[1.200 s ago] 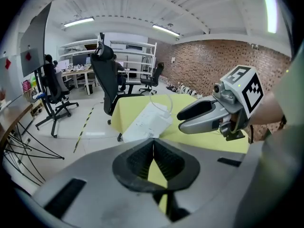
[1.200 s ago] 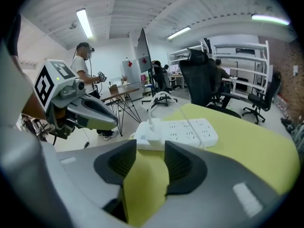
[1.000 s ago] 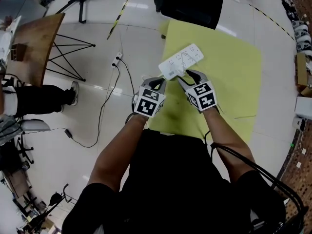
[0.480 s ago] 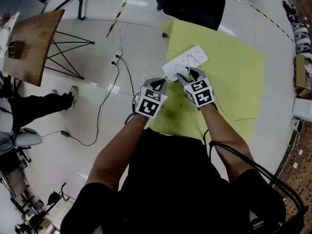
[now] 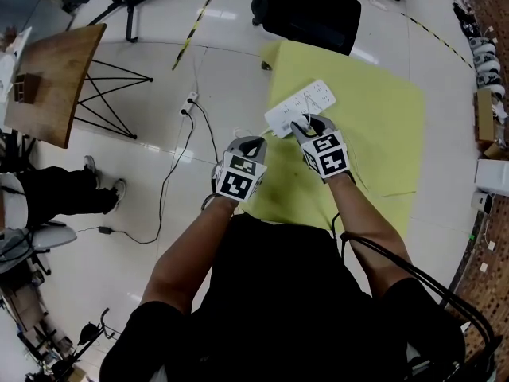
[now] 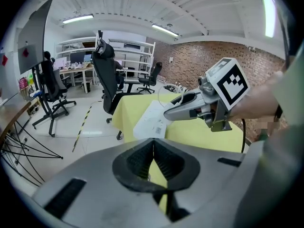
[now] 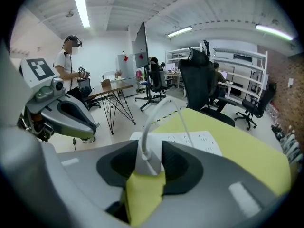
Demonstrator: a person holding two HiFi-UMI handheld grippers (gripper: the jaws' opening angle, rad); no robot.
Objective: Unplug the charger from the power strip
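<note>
Right hand-held gripper just clamped onto the small white charger block at the white plastic power strip's near end on the yellow surface; left hand-held gripper, jaws pressed together, had drawn back.

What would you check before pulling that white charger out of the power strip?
1. Grip on charger: ok; the right gripper has just been closing its jaws, and the pads press both its sides.
2. Power strip held down: not ok; the left gripper is shut, empty and off it.
3. Strip lying flat on the yellow table: ok.
4. Cable free of snags: cannot tell.
</note>
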